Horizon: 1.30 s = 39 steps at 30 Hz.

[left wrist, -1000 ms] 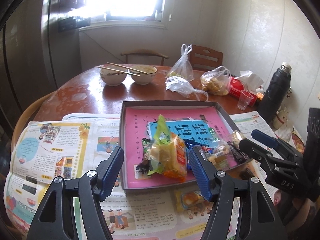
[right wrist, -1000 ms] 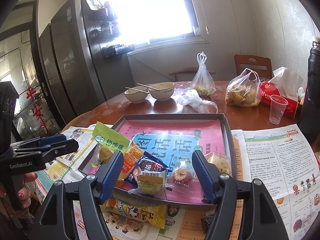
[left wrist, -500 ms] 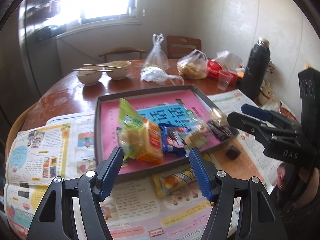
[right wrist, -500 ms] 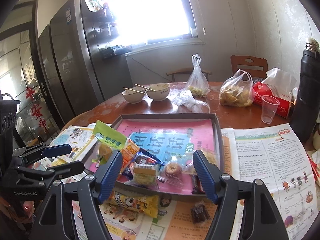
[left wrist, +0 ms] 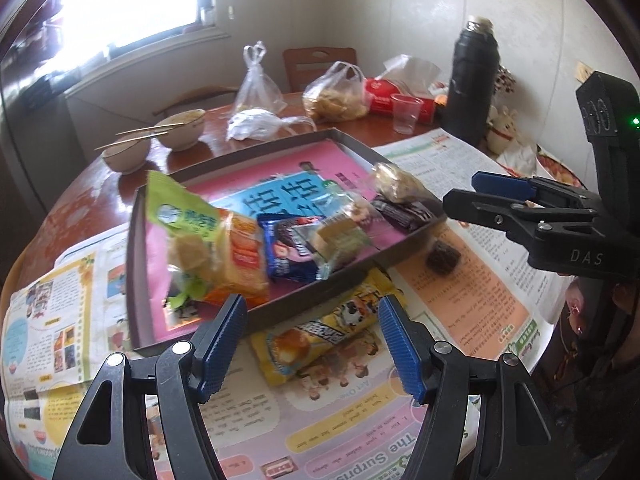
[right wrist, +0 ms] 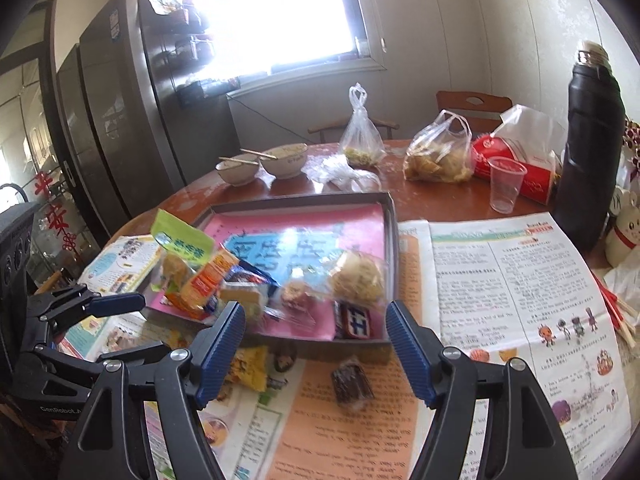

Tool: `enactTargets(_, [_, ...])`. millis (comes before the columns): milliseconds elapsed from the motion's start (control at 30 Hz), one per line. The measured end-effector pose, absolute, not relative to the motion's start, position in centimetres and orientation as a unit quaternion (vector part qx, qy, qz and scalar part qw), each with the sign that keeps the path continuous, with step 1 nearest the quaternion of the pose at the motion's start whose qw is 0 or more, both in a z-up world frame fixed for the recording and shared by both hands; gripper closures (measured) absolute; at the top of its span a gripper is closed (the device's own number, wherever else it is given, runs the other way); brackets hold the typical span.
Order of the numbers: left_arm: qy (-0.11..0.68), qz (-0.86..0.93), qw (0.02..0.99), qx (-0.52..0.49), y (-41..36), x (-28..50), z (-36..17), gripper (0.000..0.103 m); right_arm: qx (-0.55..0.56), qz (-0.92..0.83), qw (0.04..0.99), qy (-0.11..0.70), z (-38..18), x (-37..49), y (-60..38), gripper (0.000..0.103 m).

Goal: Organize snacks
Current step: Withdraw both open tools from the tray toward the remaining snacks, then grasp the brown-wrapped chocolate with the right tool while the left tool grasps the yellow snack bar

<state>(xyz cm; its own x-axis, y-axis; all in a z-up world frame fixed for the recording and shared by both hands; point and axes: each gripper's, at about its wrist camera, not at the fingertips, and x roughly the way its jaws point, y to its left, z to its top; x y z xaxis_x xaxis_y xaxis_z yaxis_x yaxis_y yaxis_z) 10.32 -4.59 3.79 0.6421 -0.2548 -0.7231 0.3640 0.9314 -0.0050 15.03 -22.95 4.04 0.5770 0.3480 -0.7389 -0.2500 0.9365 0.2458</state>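
A grey tray (left wrist: 134,240) with a pink lining holds several wrapped snacks: a green-topped packet (left wrist: 188,216), a blue packet (left wrist: 284,250), a dark chocolate bar (left wrist: 400,210) and a round pastry (left wrist: 396,184). A yellow snack packet (left wrist: 320,336) lies on the newspaper just in front of the tray. My left gripper (left wrist: 312,344) hangs open above it, not touching it. A small dark wrapped piece (right wrist: 352,384) lies on the newspaper under my open right gripper (right wrist: 316,344), which holds nothing. The tray (right wrist: 394,232) is just beyond it. Each view shows the other gripper at its side, the right gripper (left wrist: 460,191) and the left gripper (right wrist: 152,325).
Newspaper (right wrist: 500,280) covers the near part of the round wooden table. Behind the tray stand two bowls with chopsticks (right wrist: 264,160), plastic bags (right wrist: 436,156), a red tissue box (right wrist: 532,168), a clear cup (right wrist: 505,186) and a tall black flask (right wrist: 588,152). A dark fridge (right wrist: 120,100) stands at left.
My left gripper has swung right and down and rolled; the yellow packet now lies between its fingers. My right gripper has drifted toward the tray's right corner, bringing the dark piece into view.
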Motion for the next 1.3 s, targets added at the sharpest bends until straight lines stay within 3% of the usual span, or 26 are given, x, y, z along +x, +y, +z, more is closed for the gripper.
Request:
enactTargets(667, [0.421,-0.210,0.869,0.153,-8.3,12.0,-0.8,0.033,0.034,0.164,0.855,0.490,-1.1,14.5,-23.7,0.031])
enactTargets(1000, [0.448,-0.234,0.856,0.110,-7.9,13.0,-1.8,0.037,0.004,0.164,0.851,0.499,-2.8,14.7,-22.9,0.055])
enactTargets(1200, [0.445,-0.233,0.858,0.105,-8.2,12.7,-1.7,0.053,-0.017,0.179,0.851,0.494,-2.8,14.3,-21.8,0.075])
enactTargets(1300, [0.442,-0.239,0.858,0.104,-8.5,12.4,-1.6,0.063,-0.018,0.183,0.850,0.494,-2.7,14.2,-21.6,0.075])
